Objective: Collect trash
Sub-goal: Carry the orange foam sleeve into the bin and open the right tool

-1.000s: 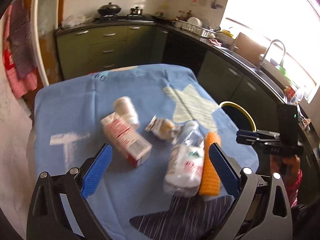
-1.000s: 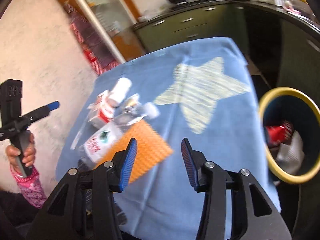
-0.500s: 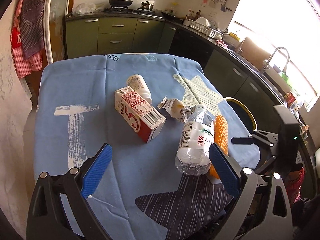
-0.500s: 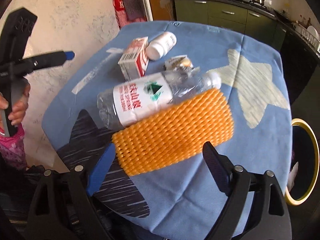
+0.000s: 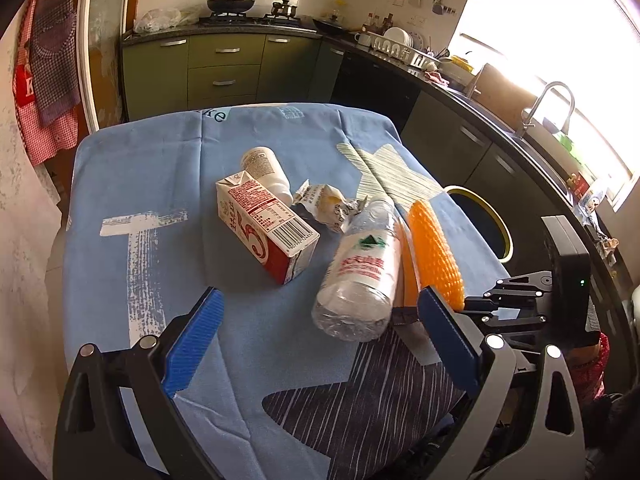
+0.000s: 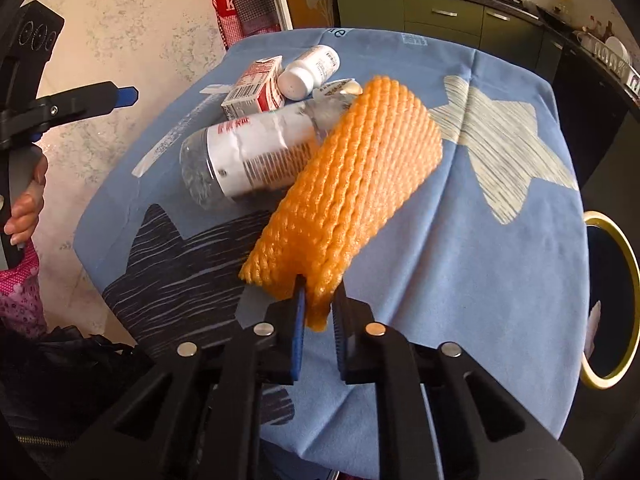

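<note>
A: Change since half a second ago: the right gripper (image 6: 318,312), then spread wide over the orange foam net sleeve (image 6: 348,184), has closed on the sleeve's near edge. The left gripper (image 5: 320,340) is where it was.

B: Jaw state, both sides?

A: Right jaws pressed together, pinching the near edge of the sleeve; foam bulges out between the pads. Left jaws spread wide, holding nothing, hanging over the near part of the blue tablecloth (image 5: 140,152).

B: Sleeve's position?

A: Near end raised off the cloth in the right gripper; far end leans against the clear plastic water bottle (image 6: 248,156). The yellow-rimmed bin (image 6: 612,304) stands off the table's right side, well apart from the pile.

B: Handling?

A: Judged very light, soft and springy. It crushes flat under the pads, so an edge pinch looks enough. Its open mesh should resist slipping, though it may flop, and it could nudge the bottle as it comes away.

B: The rest?

A: Milk carton (image 5: 266,226), white pill bottle (image 5: 266,170) and crumpled wrapper (image 5: 326,206) lie clustered mid-table, touching or just beside each other. The bottle looks empty, light and smooth, likely to roll; best taken across its labelled middle. The carton is stiff and is best gripped across its narrow sides
</note>
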`<state>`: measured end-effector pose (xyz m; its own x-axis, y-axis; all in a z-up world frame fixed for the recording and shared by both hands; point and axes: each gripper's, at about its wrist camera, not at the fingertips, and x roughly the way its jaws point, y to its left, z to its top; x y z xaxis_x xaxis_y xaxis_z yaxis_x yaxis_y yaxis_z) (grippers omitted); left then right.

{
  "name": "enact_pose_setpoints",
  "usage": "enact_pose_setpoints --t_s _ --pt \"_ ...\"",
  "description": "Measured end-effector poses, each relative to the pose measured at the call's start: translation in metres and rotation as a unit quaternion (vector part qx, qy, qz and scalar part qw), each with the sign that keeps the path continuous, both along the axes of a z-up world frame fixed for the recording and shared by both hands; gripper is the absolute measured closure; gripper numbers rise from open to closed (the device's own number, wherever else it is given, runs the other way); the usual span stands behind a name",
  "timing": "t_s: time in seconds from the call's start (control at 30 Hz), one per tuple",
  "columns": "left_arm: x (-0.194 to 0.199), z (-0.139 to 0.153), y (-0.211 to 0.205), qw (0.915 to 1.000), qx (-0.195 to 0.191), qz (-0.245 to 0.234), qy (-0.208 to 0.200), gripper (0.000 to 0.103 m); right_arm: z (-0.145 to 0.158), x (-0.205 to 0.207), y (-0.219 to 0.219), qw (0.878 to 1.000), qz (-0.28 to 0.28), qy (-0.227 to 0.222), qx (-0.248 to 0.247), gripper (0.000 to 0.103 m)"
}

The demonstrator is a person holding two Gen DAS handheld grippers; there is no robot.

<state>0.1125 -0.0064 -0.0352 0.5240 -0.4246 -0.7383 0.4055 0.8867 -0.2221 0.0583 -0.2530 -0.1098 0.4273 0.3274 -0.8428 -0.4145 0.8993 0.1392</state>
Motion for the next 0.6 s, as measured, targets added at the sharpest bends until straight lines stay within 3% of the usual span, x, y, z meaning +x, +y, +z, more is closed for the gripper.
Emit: enact_pose_setpoints --t_s 0.33,0.6 --pt "-0.003 0.001 -0.006 0.9998 0.009 -0.012 -0.008 0.007 0.02 -0.012 -0.047 0.997 -0.071 -0.029 0.018 0.091" --pt "-0.004 -0.002 -0.013 0.9996 0.016 -0.022 -0.005 0.007 0.043 -0.015 -0.118 0.983 -0.172 -0.069 0.011 0.091"
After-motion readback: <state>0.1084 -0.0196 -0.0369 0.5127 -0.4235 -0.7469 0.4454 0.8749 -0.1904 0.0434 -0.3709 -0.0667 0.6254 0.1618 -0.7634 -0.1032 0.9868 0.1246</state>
